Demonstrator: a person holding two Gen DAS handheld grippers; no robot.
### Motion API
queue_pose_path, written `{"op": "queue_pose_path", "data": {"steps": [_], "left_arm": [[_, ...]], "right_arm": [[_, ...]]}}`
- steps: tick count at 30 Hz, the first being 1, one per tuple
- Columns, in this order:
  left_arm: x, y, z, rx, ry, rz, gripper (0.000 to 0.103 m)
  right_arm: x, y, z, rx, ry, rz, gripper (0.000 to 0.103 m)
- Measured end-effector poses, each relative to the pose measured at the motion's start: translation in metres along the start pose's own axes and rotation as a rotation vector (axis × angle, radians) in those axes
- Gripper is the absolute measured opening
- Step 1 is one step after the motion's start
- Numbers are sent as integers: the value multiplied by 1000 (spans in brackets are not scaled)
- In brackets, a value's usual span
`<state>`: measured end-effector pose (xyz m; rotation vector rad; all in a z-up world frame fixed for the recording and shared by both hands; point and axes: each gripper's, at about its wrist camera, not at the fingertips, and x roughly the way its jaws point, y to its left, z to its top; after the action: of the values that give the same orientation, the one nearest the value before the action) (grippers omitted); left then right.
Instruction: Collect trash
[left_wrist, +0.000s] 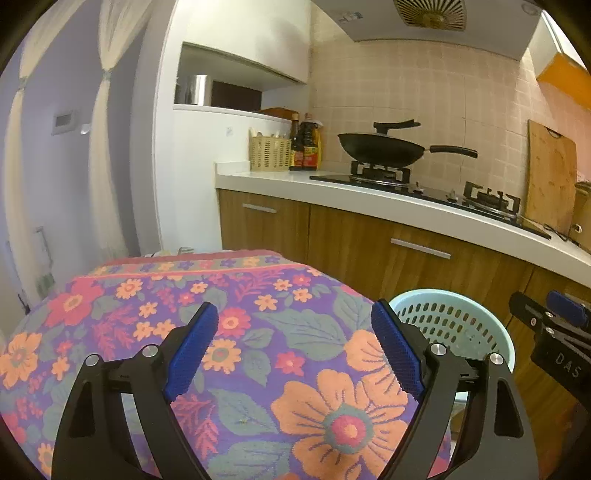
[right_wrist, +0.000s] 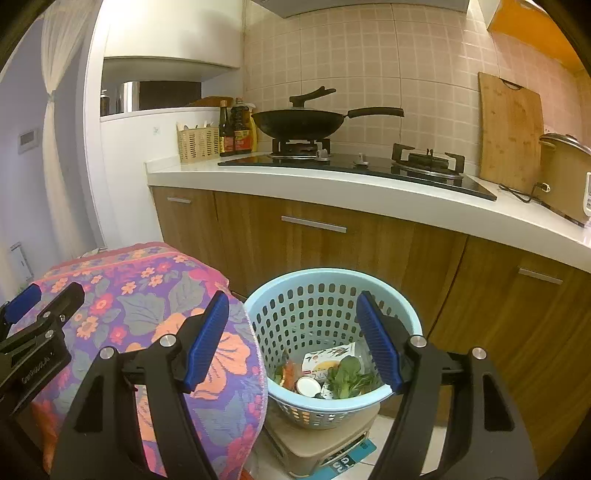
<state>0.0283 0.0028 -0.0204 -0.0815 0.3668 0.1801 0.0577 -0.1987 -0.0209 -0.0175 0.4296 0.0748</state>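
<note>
The basket (right_wrist: 332, 332) of trash (right_wrist: 328, 373) sits right of the cloth-covered surface (left_wrist: 221, 332), nearer the right tongs (right_wrist: 293, 339); both right and left tongs (left_wrist: 295, 347) gape wide, empty.

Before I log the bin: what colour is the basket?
Light blue basket, clearest in the right wrist view.

Both my grippers look the same: my left gripper (left_wrist: 295, 350) and right gripper (right_wrist: 293, 339) have chunky matte black frames with triangular cutouts. The fingers (left_wrist: 194, 350) wear ribbed royal-blue pads, and shiny silver screws (right_wrist: 167, 340) sit at the pivots. There's faint white lettering on the side of each body too.
</note>
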Motion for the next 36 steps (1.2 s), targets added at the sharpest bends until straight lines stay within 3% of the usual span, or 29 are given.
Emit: {"op": "queue_pose_path", "data": {"steps": [16, 36], "left_arm": [[-2, -3, 0, 18, -9, -2, 90], [-2, -5, 0, 33, -10, -3, 91]], "right_arm": [[1, -5, -2, -4, 0, -28, 67], [1, -1, -4, -12, 6, -21, 67]]}}
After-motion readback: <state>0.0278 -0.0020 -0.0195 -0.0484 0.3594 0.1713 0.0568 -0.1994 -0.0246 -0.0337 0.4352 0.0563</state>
